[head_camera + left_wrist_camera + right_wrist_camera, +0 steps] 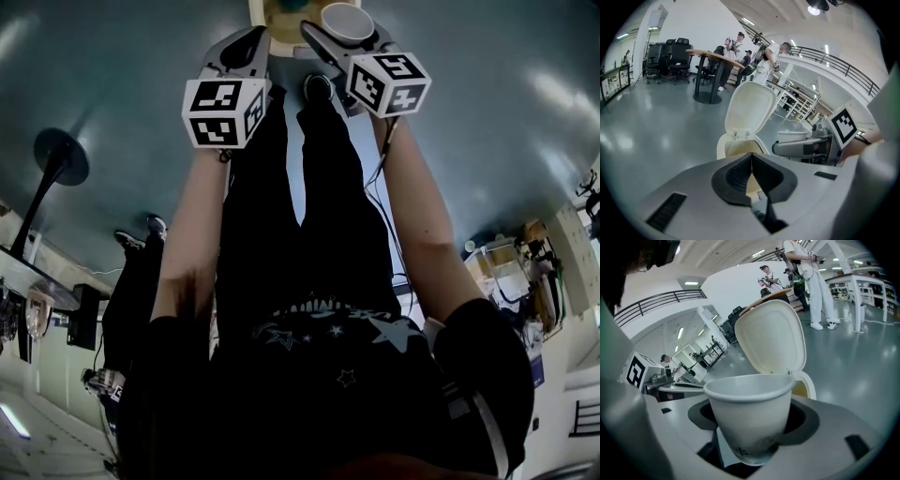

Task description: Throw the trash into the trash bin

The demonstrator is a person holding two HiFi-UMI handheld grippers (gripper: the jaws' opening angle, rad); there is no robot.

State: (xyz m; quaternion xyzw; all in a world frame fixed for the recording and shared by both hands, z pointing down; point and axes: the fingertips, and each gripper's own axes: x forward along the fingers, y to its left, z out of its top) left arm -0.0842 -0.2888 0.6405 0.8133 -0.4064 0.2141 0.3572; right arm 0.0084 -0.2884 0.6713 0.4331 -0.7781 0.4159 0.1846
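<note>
A white paper cup stands upright between the jaws of my right gripper, whose pads press on its sides. It also shows as the cup in the head view and the cup in the left gripper view. A cream trash bin sits just beyond it on the floor, its lid raised open. The same bin lies ahead of my left gripper, whose pads meet with nothing between them. In the head view my left gripper and right gripper hover side by side near the bin.
Glossy grey floor surrounds the bin. A round table with black office chairs stands behind it, with several people nearby. A person stands at the right. A black stand base rests on the floor at left.
</note>
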